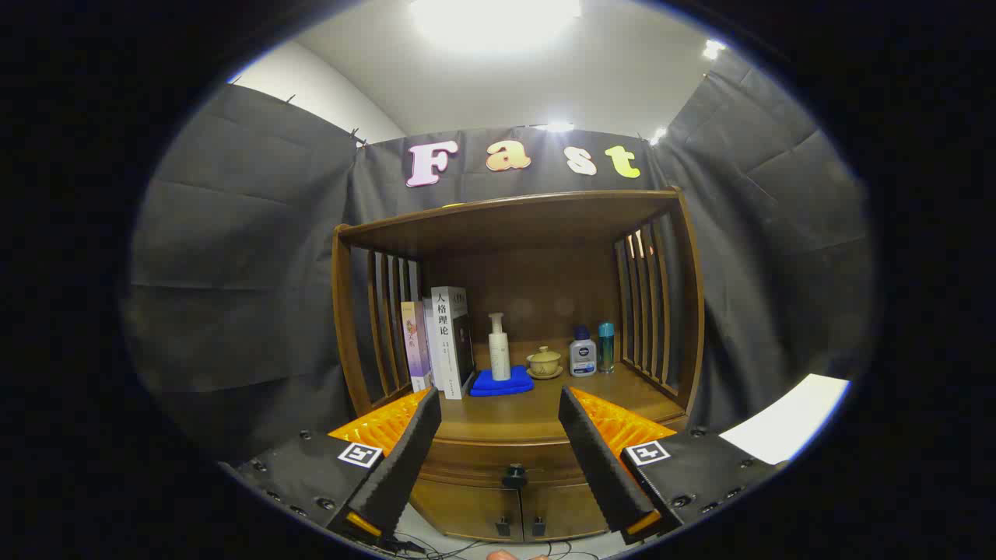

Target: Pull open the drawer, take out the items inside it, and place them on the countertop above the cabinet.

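Observation:
A brown wooden cabinet (513, 233) with slatted sides stands ahead of me. Its drawer (498, 459) is closed, with a dark round knob (513, 473) on its front. My gripper (502, 467) is open; the knob lies between the two fingers, a short way beyond their pads. Above the drawer is the countertop (529, 412), a wooden shelf under the cabinet's roof. Nothing is held. What is inside the drawer is hidden.
On the countertop stand several books (443, 342) at the left, a white pump bottle (499, 348) on a blue cloth (502, 382), a lidded tea cup (544, 362), a small white bottle (582, 352) and a teal bottle (606, 347). Two lower doors (513, 513) sit below the drawer.

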`<state>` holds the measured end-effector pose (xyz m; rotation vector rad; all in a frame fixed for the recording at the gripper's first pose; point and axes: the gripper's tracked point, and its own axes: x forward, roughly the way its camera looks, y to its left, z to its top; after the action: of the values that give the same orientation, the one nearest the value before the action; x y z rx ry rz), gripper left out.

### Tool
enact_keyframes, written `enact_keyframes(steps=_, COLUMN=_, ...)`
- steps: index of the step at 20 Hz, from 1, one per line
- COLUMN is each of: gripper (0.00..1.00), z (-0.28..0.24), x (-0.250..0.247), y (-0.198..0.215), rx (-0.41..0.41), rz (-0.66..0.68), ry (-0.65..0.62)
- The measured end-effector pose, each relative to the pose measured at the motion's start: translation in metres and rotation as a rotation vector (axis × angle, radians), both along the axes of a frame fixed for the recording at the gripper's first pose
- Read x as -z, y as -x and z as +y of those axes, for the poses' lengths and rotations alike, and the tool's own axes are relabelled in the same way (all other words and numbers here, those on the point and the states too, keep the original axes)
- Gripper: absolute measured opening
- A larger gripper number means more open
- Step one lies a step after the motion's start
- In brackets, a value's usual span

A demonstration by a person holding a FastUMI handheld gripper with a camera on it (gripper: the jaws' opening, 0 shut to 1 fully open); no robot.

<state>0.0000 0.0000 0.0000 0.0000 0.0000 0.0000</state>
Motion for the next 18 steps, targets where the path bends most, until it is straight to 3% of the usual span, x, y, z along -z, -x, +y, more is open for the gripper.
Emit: enact_keyframes(steps=18, gripper=0.98, z=-0.0014, x=0.0067, y=0.0019, rx=0.049, rz=0.026, ry=0.004)
